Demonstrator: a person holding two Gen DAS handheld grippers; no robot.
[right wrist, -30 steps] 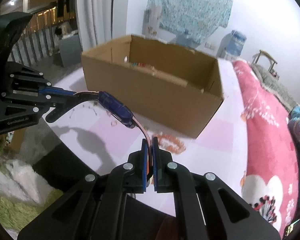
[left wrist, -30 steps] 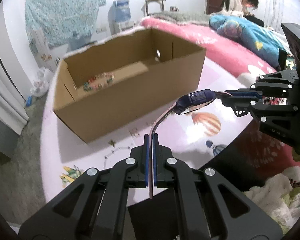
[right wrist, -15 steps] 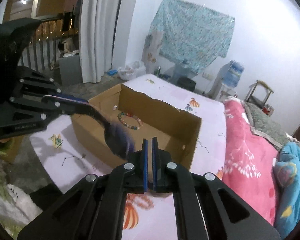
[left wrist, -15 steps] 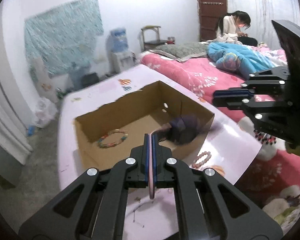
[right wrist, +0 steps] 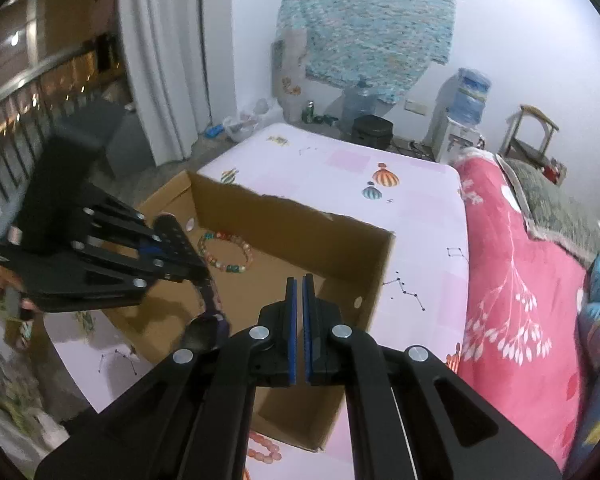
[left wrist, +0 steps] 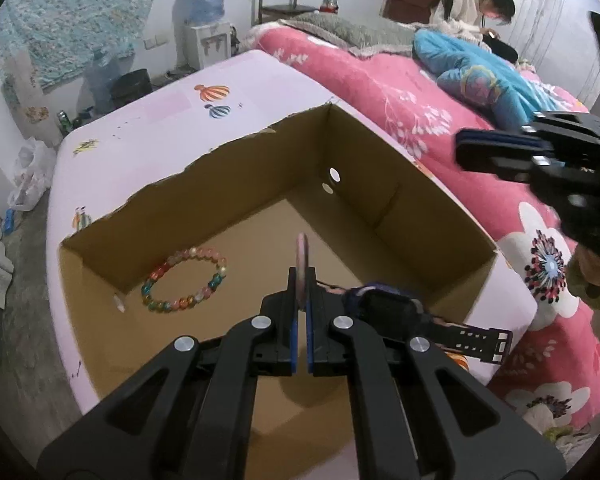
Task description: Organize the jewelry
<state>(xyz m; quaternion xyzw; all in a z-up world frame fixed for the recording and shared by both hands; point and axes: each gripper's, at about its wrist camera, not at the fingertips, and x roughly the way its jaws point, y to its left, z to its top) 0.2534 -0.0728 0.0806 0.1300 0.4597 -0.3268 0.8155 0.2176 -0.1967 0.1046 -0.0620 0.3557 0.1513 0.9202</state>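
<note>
An open cardboard box stands on the pink patterned table. A multicoloured bead bracelet lies on its floor. My left gripper is shut on one strap of a watch. The watch's dark blue body dangles above the box's near wall, with the other strap trailing to the right. My right gripper is shut with nothing in it, higher up and apart from the watch.
A pink bead bracelet lies on the table outside the box's near wall. A bed with a pink flowered cover borders the table on the right. A person sits far back on the bed.
A second ago both grippers held the watch by its straps in front of the box. The right gripper has let go. Both have risen and moved over the box.
</note>
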